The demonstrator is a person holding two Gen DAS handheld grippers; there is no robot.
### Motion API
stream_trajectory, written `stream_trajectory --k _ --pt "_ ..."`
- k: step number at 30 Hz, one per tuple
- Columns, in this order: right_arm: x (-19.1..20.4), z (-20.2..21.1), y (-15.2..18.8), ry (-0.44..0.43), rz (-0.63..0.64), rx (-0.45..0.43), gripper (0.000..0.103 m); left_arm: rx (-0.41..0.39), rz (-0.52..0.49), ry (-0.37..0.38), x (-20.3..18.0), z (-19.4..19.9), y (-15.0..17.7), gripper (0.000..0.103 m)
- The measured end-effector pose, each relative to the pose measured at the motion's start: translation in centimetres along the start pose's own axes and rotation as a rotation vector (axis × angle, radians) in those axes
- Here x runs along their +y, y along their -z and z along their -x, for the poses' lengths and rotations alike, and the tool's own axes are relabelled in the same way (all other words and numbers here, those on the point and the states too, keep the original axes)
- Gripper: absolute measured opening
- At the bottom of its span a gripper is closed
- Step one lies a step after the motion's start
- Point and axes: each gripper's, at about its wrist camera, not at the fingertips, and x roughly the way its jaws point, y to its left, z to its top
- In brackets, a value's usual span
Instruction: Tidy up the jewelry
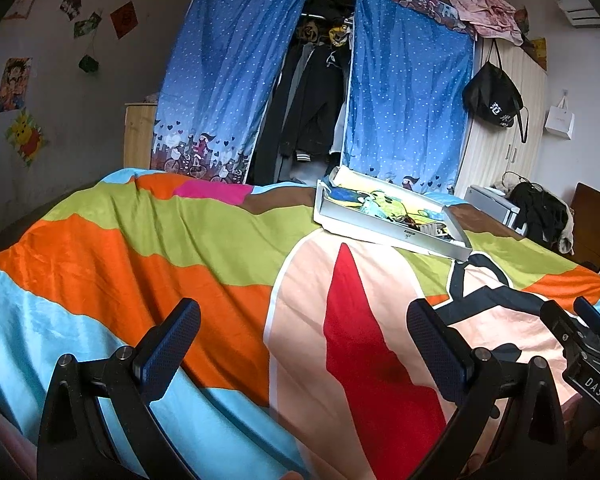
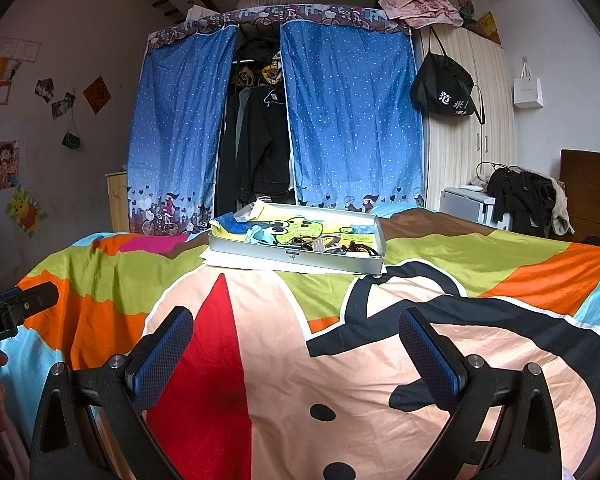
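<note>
Both wrist views low over bedspread (image 1: 220,240) — facing tray (image 2: 296,258), wardrobe (image 2: 276,120) shared

A home bedroom: a quilt-covered bed (image 2: 440,240), a curtained fabric wardrobe (image 2: 340,120) with hanging clothes, wall posters (image 2: 6,164).

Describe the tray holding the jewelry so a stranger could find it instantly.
Start at the bed's bright striped cartoon quilt, in front of the blue dotted wardrobe curtain. At its far edge lies a shallow silver-grey tray on white paper, lined with a cartoon print and holding dark beads: the only box on the bed.
</note>
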Motion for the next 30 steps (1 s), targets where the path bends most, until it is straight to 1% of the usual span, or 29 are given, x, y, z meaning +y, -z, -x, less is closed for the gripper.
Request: stream_trajectory --k 30 --pt "0.07 0.19 0.11 0.001 0.000 -0.013 0.103 0.006 0.003 0.002 0.16 -0.02 0.04 0.101"
